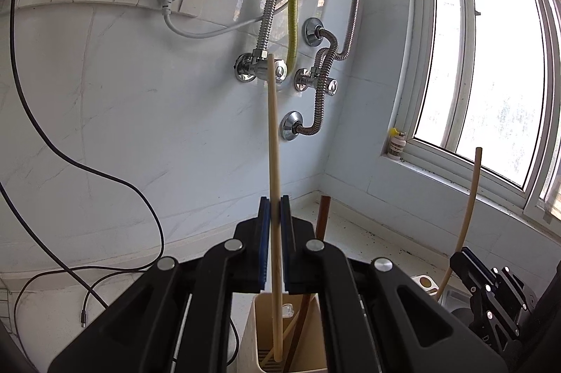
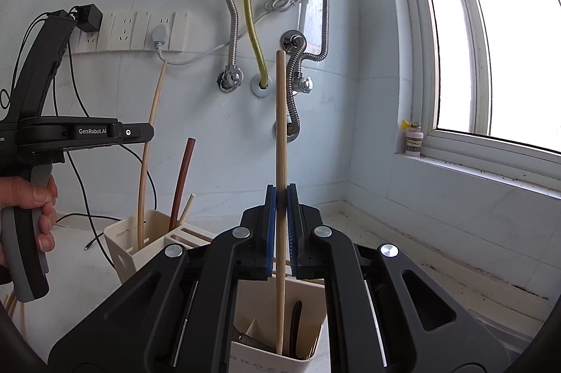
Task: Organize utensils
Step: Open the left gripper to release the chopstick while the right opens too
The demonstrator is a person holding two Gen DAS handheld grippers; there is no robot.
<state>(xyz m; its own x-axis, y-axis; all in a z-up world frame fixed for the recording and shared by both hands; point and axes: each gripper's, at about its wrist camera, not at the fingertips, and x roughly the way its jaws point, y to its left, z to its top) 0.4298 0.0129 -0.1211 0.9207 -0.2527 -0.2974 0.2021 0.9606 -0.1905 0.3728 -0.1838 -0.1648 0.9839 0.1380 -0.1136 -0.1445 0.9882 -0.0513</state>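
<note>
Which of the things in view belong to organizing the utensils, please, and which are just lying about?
Job: light chopstick in left gripper; another chopstick in right gripper; cream utensil holders.
Lying about: black cable, small bottle on sill.

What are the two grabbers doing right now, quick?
Left gripper: shut on a light chopstick over a cream holder.
Right gripper: shut on another chopstick over its holder.

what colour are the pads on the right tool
Blue pads, clearest in the right wrist view, on the right tool.
</note>
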